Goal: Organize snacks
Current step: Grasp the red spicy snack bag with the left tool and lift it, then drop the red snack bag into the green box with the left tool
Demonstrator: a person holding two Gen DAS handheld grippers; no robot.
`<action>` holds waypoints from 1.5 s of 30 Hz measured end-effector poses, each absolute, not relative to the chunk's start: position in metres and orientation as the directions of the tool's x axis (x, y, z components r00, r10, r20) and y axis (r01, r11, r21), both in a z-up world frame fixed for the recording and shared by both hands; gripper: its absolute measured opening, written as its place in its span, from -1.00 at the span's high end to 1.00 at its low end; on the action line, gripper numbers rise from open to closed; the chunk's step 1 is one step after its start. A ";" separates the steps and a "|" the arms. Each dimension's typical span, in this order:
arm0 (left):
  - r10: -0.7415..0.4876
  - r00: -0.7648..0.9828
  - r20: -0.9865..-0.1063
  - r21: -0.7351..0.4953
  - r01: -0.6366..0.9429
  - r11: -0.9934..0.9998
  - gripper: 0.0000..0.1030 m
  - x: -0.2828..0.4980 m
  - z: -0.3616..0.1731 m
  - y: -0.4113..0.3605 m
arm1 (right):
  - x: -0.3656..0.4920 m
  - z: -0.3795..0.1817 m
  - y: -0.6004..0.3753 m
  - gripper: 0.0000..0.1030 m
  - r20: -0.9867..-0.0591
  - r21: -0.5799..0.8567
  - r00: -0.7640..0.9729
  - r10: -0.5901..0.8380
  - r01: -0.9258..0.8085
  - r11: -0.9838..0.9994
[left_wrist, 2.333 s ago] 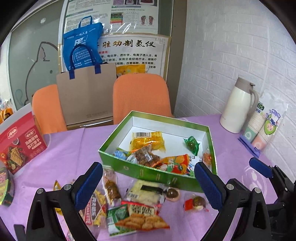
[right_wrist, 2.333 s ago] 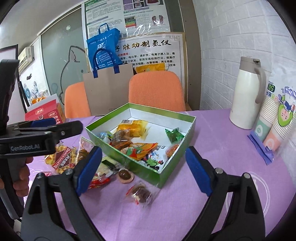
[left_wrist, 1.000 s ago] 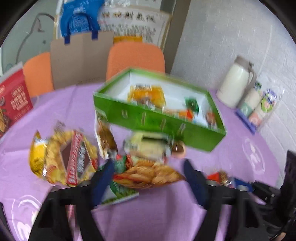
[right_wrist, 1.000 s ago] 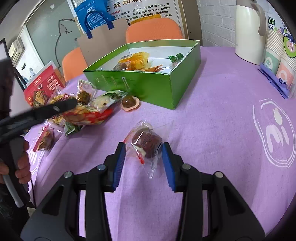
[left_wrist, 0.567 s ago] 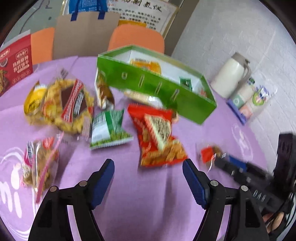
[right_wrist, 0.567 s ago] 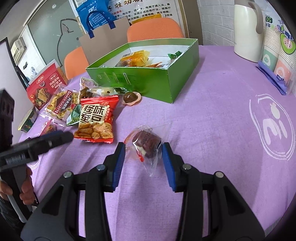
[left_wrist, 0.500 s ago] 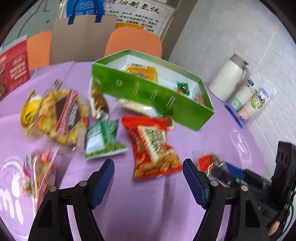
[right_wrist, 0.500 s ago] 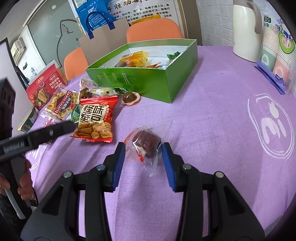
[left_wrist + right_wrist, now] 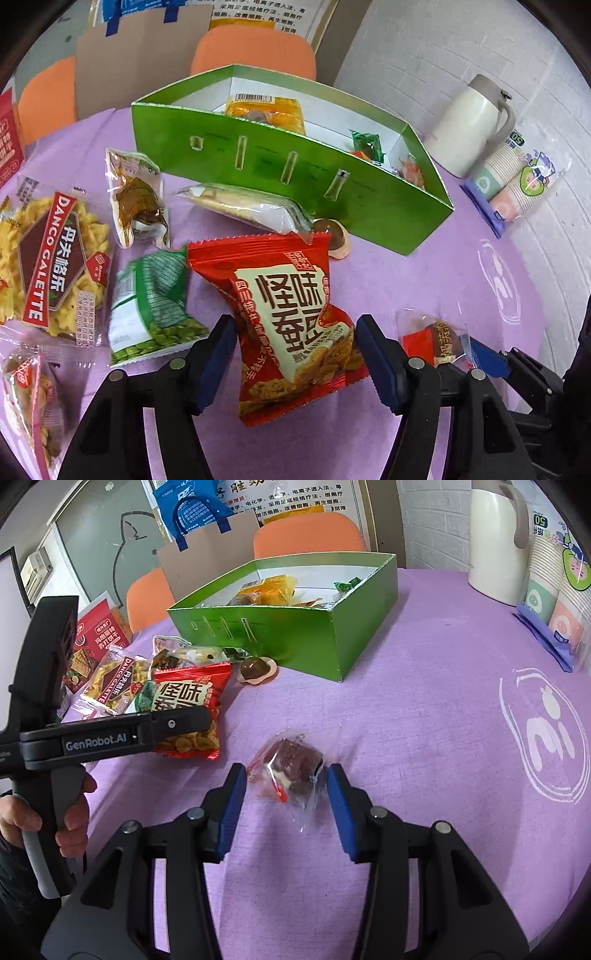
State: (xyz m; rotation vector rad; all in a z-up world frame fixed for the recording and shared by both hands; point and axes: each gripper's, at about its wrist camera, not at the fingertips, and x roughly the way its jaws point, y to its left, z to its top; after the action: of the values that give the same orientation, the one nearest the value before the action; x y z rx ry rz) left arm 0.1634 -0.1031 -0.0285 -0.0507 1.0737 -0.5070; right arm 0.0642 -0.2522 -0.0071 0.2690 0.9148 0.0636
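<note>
My left gripper (image 9: 295, 354) has its jaws spread around the lower part of the red snack bag (image 9: 291, 314), which lies on the purple tablecloth (image 9: 424, 701) in front of the green box (image 9: 295, 173). My right gripper (image 9: 284, 808) is also spread, straddling a clear-wrapped brown sweet (image 9: 295, 764) on the cloth, without pinching it

Red snack bag (image 9: 295, 314) between tool (image 9: 295, 350) fingers
</note>
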 end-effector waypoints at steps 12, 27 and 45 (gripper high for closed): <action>-0.451 0.421 -0.787 -0.254 0.445 0.859 0.44 0.142 -0.002 -0.100 | 0.051 0.016 -0.250 0.38 -0.717 0.278 0.669 0.196 0.016 0.960; -0.520 0.584 -0.624 -0.245 0.485 0.839 0.44 0.176 0.107 -0.109 | 0.099 0.086 -0.274 0.38 -0.562 0.245 0.820 0.113 0.035 0.969; -0.435 0.550 -0.713 -0.220 0.414 0.883 -0.61 0.273 0.044 -0.137 | 0.190 0.023 -0.293 -0.39 -0.615 0.129 0.787 0.046 0.043 0.991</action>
State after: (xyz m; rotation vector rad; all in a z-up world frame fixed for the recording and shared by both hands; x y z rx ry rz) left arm 0.2731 -0.1371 0.0445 -0.0270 0.8507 -0.5025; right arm 0.1900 -0.2930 0.0226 0.1392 0.6651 0.0011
